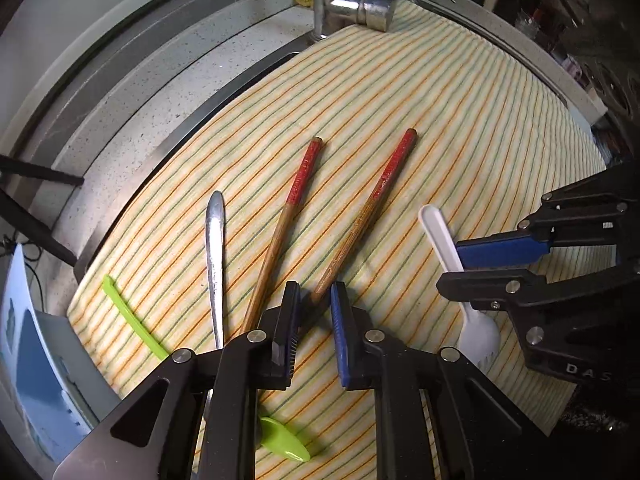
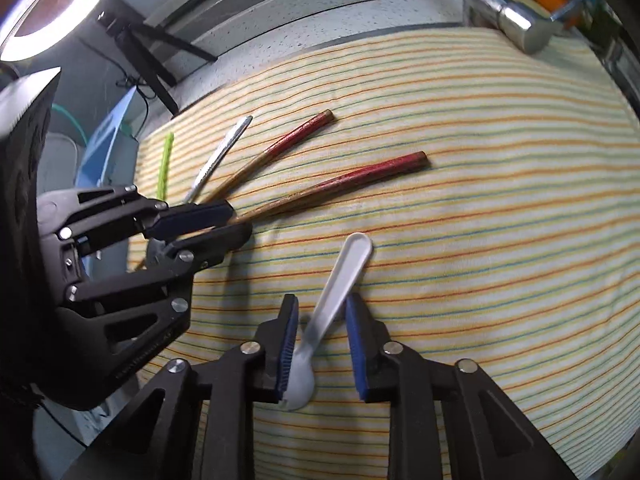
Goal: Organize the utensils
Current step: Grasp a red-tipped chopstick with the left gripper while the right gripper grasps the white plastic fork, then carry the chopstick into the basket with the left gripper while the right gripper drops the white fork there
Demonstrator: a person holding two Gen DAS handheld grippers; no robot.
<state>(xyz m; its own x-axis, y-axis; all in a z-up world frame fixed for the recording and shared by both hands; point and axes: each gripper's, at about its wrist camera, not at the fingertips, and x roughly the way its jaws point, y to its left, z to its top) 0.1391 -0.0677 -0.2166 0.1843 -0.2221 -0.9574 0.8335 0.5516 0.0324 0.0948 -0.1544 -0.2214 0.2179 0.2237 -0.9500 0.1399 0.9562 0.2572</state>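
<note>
my left claw (image 1: 316, 292) points down at the striped cloth (image 1: 440, 120) spread over the bench, its blue pads nearly together around the thin end of one red-topped chopstick (image 1: 372, 204); from the other camera the pads look closed on it, though i cannot tell how firmly. the second chopstick (image 1: 288, 216) lies just left of it, the two fanning apart toward their red ends. left again lie a metal utensil handle (image 1: 214, 248) and a green plastic spoon (image 1: 132, 316), its bowl under my claw.

my right claw (image 2: 322, 308) straddles the white plastic spoon (image 2: 340, 280), which is blurred. the left pad touches the spoon near its bowl, the right pad stands just clear of the handle, so nothing is clamped. a chrome tap (image 1: 356, 4) stands at the cloth's far edge.
</note>
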